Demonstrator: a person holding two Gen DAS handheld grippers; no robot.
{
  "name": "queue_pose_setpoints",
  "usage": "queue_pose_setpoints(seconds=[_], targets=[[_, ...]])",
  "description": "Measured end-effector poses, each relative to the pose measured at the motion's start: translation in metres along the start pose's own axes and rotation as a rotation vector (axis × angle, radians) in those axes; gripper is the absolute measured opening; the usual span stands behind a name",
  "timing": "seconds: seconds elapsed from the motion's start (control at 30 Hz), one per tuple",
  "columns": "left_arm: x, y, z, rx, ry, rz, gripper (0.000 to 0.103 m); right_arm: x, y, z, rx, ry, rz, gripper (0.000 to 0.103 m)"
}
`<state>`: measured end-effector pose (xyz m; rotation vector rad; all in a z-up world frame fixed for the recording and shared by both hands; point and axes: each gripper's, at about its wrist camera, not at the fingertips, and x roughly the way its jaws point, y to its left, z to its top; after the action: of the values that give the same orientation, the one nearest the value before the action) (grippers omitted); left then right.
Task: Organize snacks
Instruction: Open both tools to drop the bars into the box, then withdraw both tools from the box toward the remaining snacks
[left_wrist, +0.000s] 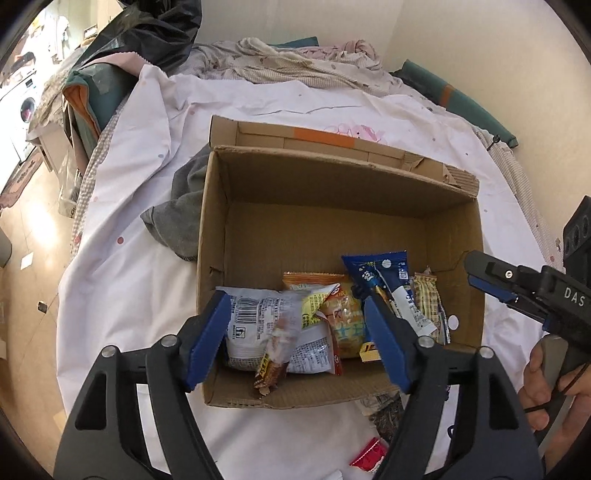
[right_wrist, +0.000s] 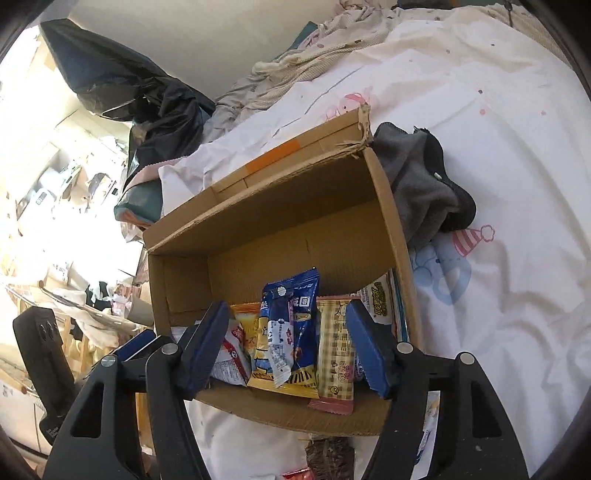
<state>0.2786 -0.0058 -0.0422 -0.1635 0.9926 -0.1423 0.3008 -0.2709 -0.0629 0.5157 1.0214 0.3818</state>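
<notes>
An open cardboard box (left_wrist: 218, 221) (right_wrist: 391, 229) lies on a white bedsheet (left_wrist: 122, 280), with several snack packets piled at its near end. My left gripper (left_wrist: 295, 314) is open over the box's near edge. A blurred brown snack bar (left_wrist: 275, 350) lies between its blue pads (left_wrist: 207, 332) without touching them, on a white packet (left_wrist: 251, 325). My right gripper (right_wrist: 286, 321) is open too. A blue packet (right_wrist: 291, 325) (left_wrist: 384, 284) stands between its fingers, clear of the pads, beside a yellow checked packet (right_wrist: 334, 350). In the left wrist view the right gripper (left_wrist: 480, 273) reaches in from the right, held by a hand (left_wrist: 543, 384).
A grey cloth (left_wrist: 184, 214) (right_wrist: 424, 184) lies against one side of the box. Loose packets, one of them red (left_wrist: 369, 452), rest on the sheet in front of it. Crumpled bedding (left_wrist: 295, 62) and a black bag (right_wrist: 122, 85) lie beyond; the bed's edge and a cluttered floor (right_wrist: 55, 221) are on the left.
</notes>
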Motion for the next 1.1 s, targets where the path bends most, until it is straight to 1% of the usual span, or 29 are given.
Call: queue_pose_setpoints(seconds=[0.07, 0.13, 0.3, 0.4, 0.57, 0.6, 0.7, 0.8, 0.87, 1.0, 1.1], targets=[[-0.002, -0.001, 0.000, -0.002, -0.002, -0.023, 0.072, 0.000, 0.000, 0.000, -0.009, 0.002, -0.009, 0.069], [-0.004, -0.001, 0.000, 0.000, -0.008, -0.017, 0.072, -0.002, 0.000, 0.000, -0.011, -0.002, -0.018, 0.069], [-0.005, 0.002, -0.004, -0.014, 0.002, -0.004, 0.072, -0.012, 0.001, -0.003, -0.004, -0.021, -0.008, 0.069], [-0.013, 0.006, -0.007, -0.034, -0.008, -0.017, 0.072, -0.018, 0.002, -0.006, -0.009, -0.030, -0.015, 0.069], [-0.032, 0.010, -0.014, -0.059, -0.028, -0.014, 0.072, -0.031, 0.006, -0.016, -0.016, -0.032, -0.014, 0.069], [-0.036, 0.011, -0.016, -0.065, -0.031, -0.013, 0.072, -0.033, 0.006, -0.018, -0.014, -0.031, -0.011, 0.071], [-0.043, 0.012, -0.027, -0.085, -0.016, -0.011, 0.072, -0.040, 0.007, -0.024, -0.011, -0.032, -0.010, 0.078], [-0.047, 0.012, -0.041, -0.103, 0.002, 0.004, 0.072, -0.048, 0.010, -0.033, -0.016, -0.040, -0.013, 0.082], [-0.048, 0.012, -0.052, -0.119, 0.014, 0.026, 0.072, -0.050, 0.010, -0.041, -0.009, -0.028, -0.012, 0.082], [-0.048, 0.013, -0.067, -0.158, 0.047, 0.027, 0.072, -0.053, 0.012, -0.056, -0.008, -0.009, -0.016, 0.082], [-0.050, 0.016, -0.080, -0.187, 0.068, 0.042, 0.072, -0.055, 0.014, -0.068, -0.023, 0.006, -0.029, 0.082]])
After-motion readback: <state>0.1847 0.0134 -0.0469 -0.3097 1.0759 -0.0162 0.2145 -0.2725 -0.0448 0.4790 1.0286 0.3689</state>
